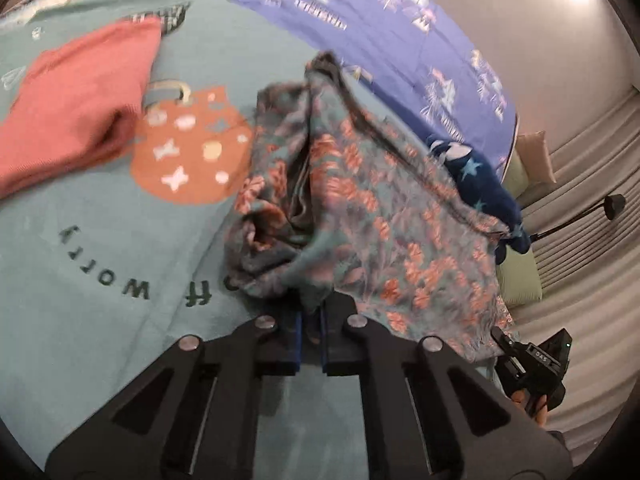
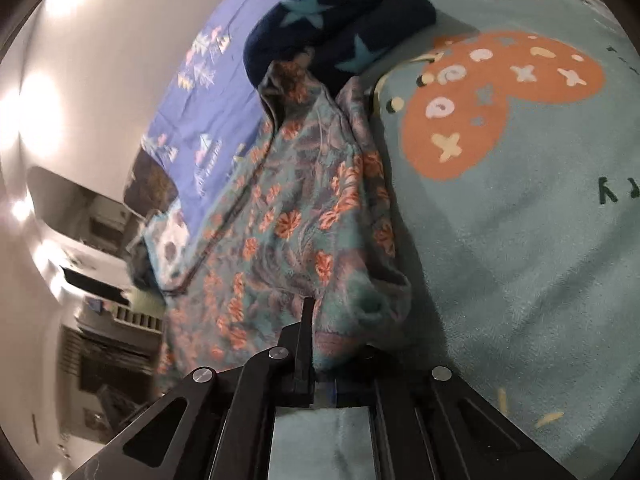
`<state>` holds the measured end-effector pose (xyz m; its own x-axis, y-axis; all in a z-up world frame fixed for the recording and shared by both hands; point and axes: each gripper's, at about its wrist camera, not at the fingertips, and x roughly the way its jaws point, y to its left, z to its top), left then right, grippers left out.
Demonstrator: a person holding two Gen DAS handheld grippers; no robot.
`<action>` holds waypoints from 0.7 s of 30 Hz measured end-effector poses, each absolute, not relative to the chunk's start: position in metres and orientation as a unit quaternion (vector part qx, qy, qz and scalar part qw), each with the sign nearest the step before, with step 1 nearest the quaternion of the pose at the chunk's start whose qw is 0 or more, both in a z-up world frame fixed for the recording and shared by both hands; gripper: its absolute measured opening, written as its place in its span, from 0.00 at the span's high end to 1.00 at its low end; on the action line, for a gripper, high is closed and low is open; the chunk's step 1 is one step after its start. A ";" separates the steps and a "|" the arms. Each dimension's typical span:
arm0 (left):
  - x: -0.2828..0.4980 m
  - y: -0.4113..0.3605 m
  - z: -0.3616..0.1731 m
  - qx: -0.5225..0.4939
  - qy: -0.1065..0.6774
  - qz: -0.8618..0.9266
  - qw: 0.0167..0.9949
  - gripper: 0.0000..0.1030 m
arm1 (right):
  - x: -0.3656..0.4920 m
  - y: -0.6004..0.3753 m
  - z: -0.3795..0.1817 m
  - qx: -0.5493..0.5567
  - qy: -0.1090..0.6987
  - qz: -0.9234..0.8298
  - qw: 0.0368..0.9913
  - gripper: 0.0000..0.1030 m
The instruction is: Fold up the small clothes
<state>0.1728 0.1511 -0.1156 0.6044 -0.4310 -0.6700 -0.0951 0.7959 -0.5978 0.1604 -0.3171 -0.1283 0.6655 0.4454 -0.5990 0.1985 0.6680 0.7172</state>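
A small floral garment (image 1: 360, 200), teal with orange flowers, is held up over the teal blanket (image 1: 100, 248). My left gripper (image 1: 312, 312) is shut on its near edge; the cloth bunches between the blue pads. My right gripper (image 2: 320, 344) is shut on another edge of the same floral garment (image 2: 296, 216), which drapes away from it. The right gripper also shows in the left wrist view (image 1: 532, 364) at the lower right, under the cloth's corner. The garment's far end rests against a dark blue star-patterned cloth (image 2: 332, 28).
A pink-red folded garment (image 1: 76, 104) lies at the left on the blanket, a checked cloth (image 1: 172, 16) behind it. The dark blue star cloth (image 1: 476, 176) and a purple printed sheet (image 1: 380, 28) lie beyond. A green cushion (image 1: 520, 276) and lamp (image 1: 612, 204) are at the right.
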 end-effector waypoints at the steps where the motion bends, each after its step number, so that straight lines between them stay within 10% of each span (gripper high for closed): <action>1: 0.167 0.151 -0.108 -0.300 0.425 -0.103 0.848 0.93 | 0.156 -0.317 -0.120 0.394 0.393 0.080 0.827 0.98; 10: 0.080 0.153 -0.046 -0.230 0.397 -0.140 0.878 0.95 | 0.077 -0.312 -0.057 0.336 0.366 0.105 0.861 0.98; 21: -0.012 0.160 -0.074 -0.157 0.473 -0.116 0.859 0.97 | -0.061 -0.320 -0.115 0.347 0.452 0.049 0.821 0.95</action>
<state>-0.0124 0.1602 -0.0740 0.5248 -0.3478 -0.7769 0.0513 0.9240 -0.3790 -0.0613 -0.3202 -0.1147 0.5874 0.3941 -0.7069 0.2318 0.7550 0.6135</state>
